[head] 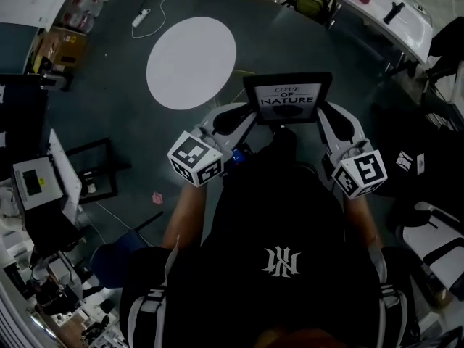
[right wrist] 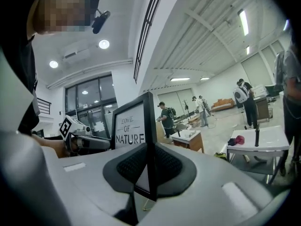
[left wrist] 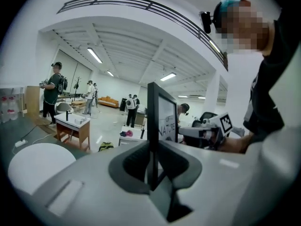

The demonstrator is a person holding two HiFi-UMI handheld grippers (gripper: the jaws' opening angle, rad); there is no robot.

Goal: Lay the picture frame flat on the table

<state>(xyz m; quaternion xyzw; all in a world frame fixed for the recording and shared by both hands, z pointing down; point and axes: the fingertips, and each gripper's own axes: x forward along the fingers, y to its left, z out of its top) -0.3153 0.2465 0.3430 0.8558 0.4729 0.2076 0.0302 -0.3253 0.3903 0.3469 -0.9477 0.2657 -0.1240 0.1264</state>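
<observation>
A black picture frame (head: pixel 288 98) with a white print reading "LOVE OF NATURE" is held upright in the air in front of the person's chest. My left gripper (head: pixel 245 119) is shut on its left edge and my right gripper (head: pixel 323 122) on its right edge. In the left gripper view the frame (left wrist: pixel 158 116) stands edge-on between the jaws of the left gripper (left wrist: pixel 153 166). In the right gripper view the frame (right wrist: pixel 134 125) is clamped the same way by the right gripper (right wrist: pixel 150 167). The round white table (head: pixel 191 62) lies just beyond and left of the frame.
A white rectangular table (head: pixel 391 13) with small items stands at the upper right, with a green bag (head: pixel 310 0) beside it. A power strip with a cable (head: pixel 141 17) lies on the floor. A black stand (head: pixel 94 169) and cluttered desks fill the left. Several people stand in the hall behind.
</observation>
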